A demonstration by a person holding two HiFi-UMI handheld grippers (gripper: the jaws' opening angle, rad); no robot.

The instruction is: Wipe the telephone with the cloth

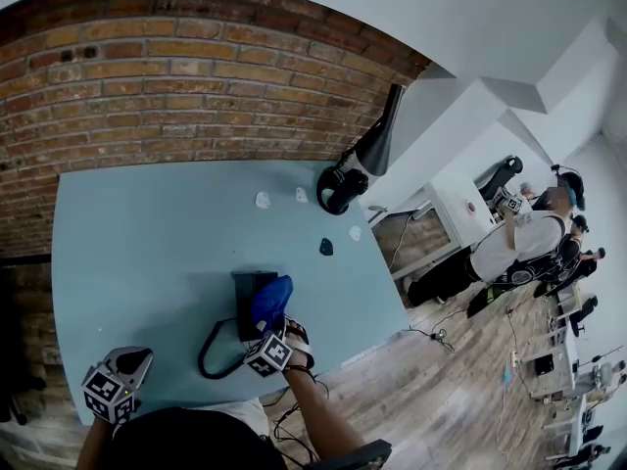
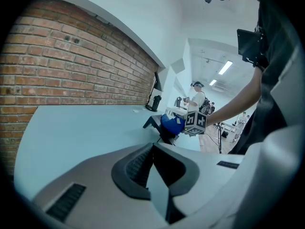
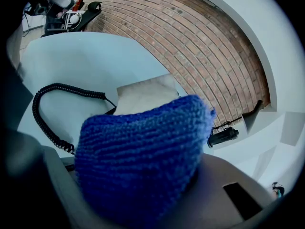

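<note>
Right tongs (image 1: 273,327): my jaws are clamped on a blue knitted cloth (image 3: 143,161), which bulges out between them and fills most of the right gripper view.
Left tongs (image 2: 153,174): my jaws are together with nothing between them. They hover low at the near left corner of the worktop, well apart from the telephone.
Blue cloth: it sits on the right half of the telephone's top, touching it. From the left gripper view it shows as a rounded blue lump on the set, just ahead of my right marker cube.
Telephone: a black desk telephone (image 1: 249,293) stands on the worktop near the front edge, right of centre. Its left part is uncovered.
Cord: a black coiled cord (image 1: 210,347) leaves the telephone and lies in a loop on the worktop, towards me and to the left of my right tongs.
Worktop: a pale blue worktop (image 1: 147,233) backs onto a red brick wall (image 1: 176,67).
Lamp: a black desk lamp (image 1: 345,186) stands at the far right corner, well apart from the telephone.
Small bits: three small white scraps (image 1: 263,200) and one dark one (image 1: 325,247) lie between the lamp and the telephone. I cannot tell what they are.
Background: a person in a white shirt (image 1: 517,245) stands on the wooden floor, off to my right.
</note>
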